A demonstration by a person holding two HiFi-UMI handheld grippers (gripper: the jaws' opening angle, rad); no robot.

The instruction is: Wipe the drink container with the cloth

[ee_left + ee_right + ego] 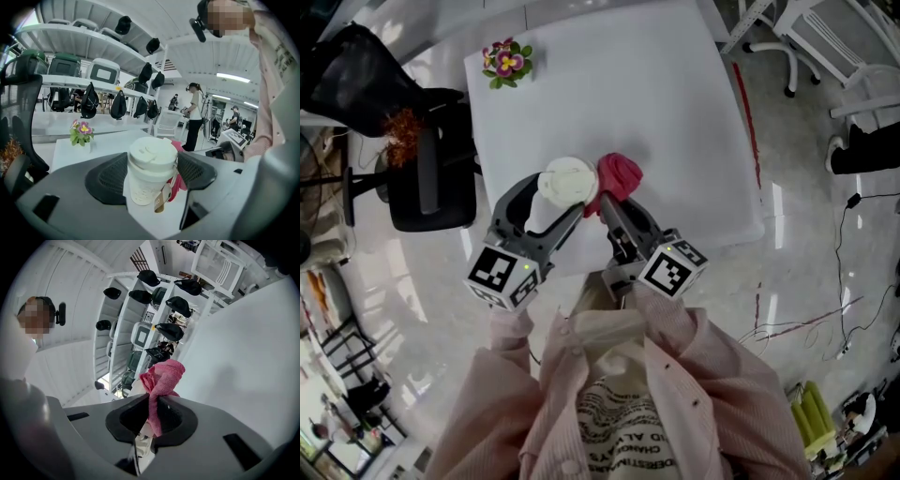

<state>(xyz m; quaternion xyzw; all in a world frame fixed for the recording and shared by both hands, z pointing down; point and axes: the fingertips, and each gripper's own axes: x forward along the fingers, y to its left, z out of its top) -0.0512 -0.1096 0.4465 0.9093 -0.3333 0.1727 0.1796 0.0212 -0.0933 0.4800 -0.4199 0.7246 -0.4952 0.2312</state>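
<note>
The white drink container point(151, 171) stands upright, lid up, clamped between the left hand-held gripper's point(561, 195) jaws over the table's point(675, 112) near edge. Just beside it is the pink cloth point(161, 380), pinched in the right hand-held gripper point(607, 202). The head view shows only the lid. The left gripper view shows a hanging brown tag point(159, 202).

lidded cup point(152, 171): cream, matt; lid smooth plastic, wall dimpled | cloth point(161, 380) beside cup: pink, rough terry weave | left gripper point(152, 165) pads point(108, 178) against cup: black, matt, textured | table point(656, 103) under cup: white, smooth, matt
</note>
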